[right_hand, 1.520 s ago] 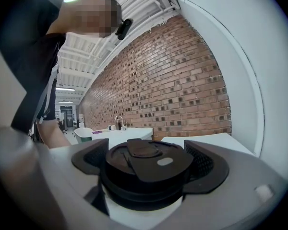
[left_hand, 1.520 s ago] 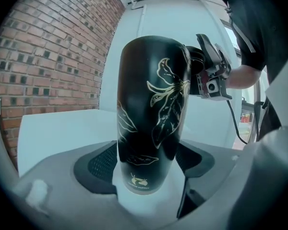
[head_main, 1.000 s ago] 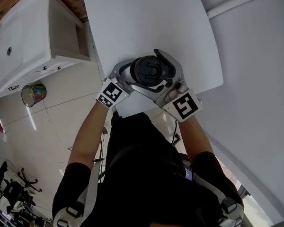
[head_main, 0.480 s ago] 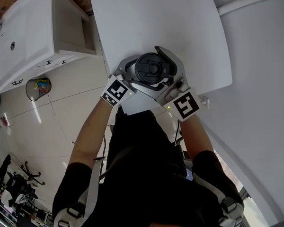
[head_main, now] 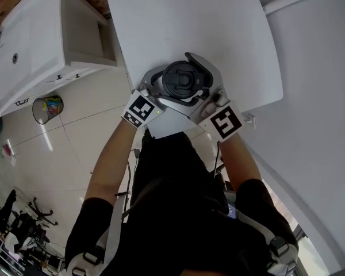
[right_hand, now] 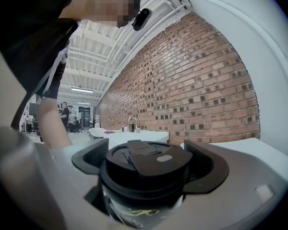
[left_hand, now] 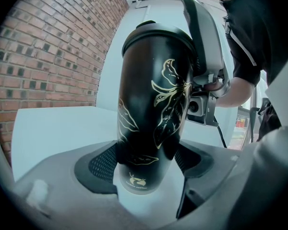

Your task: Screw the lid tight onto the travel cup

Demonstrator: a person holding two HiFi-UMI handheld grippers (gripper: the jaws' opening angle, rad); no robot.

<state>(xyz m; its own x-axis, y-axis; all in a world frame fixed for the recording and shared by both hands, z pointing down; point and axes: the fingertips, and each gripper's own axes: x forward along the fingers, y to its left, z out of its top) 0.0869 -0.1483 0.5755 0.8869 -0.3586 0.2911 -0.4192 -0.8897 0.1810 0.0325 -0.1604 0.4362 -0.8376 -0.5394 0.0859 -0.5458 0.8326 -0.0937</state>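
Observation:
A black travel cup (left_hand: 151,109) with a gold flower print stands upright on the white table (head_main: 190,22), close to its near edge. My left gripper (left_hand: 146,164) is shut on the cup's lower body, with both pads against its sides. The black lid (right_hand: 144,171) sits on top of the cup, and my right gripper (right_hand: 149,161) is shut on the lid's rim. In the head view the lid (head_main: 181,78) shows from above. There the left gripper (head_main: 161,89) comes in from the left, and the right gripper (head_main: 191,88) wraps round from the right.
A white cabinet (head_main: 29,45) stands left of the table, with a wire waste bin (head_main: 46,108) on the tiled floor beside it. A brick wall (left_hand: 48,47) runs behind the table. A white curved wall (head_main: 316,96) lies to the right.
The head view has shifted a little. Both grippers keep the same hold, the left on the cup and the right on the lid.

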